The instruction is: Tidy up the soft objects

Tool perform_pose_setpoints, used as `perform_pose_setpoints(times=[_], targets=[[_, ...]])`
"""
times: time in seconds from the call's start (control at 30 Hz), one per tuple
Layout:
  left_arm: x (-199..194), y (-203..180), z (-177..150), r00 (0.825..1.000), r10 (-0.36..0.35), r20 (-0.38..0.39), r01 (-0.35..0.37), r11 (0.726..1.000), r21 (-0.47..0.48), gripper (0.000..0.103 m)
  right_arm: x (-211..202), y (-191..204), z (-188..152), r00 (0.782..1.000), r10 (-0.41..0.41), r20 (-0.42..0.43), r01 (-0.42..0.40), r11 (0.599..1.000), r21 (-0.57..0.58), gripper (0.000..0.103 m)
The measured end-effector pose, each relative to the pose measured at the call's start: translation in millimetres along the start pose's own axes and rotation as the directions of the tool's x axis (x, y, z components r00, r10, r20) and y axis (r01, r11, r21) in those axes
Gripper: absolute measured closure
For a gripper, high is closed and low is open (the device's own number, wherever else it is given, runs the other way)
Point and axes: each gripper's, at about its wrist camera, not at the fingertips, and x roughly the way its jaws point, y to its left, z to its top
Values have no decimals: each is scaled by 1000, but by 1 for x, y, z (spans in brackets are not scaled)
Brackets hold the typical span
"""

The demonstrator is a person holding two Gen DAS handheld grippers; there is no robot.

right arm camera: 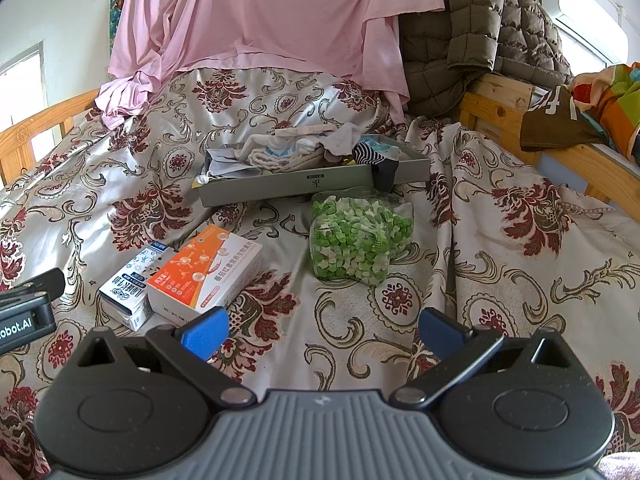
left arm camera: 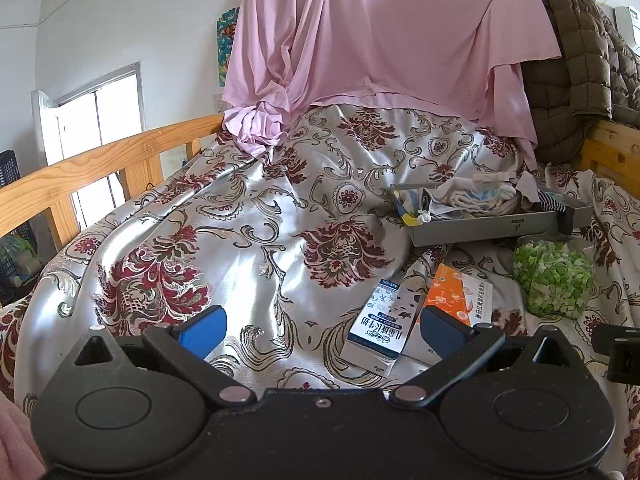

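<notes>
A grey tray (right arm camera: 304, 188) sits on the bed with folded cloths and socks (right arm camera: 288, 152) piled in it; a dark sock (right arm camera: 386, 174) hangs over its front rim. The tray also shows in the left wrist view (left arm camera: 484, 230) at the right. A clear bag of green and white pieces (right arm camera: 356, 236) lies in front of it, also in the left wrist view (left arm camera: 554, 276). My left gripper (left arm camera: 322, 330) is open and empty above the bedspread. My right gripper (right arm camera: 322, 332) is open and empty, short of the bag.
A blue-white milk carton (right arm camera: 132, 284) and an orange-white box (right arm camera: 204, 272) lie at the left. A pink sheet (right arm camera: 276, 16) and a brown down jacket (right arm camera: 480, 24) hang at the back. Wooden rails (left arm camera: 100, 168) edge the bed. Colourful cloth (right arm camera: 608, 96) lies at the right.
</notes>
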Motion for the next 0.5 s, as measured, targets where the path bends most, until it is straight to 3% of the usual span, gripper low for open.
perform_pose_setpoints(times=[0.5], targets=[[-2,1,0,1000,-6,12,6,1000,3,1,0,0,0,1000,1,-2,-1,1000,1,0]])
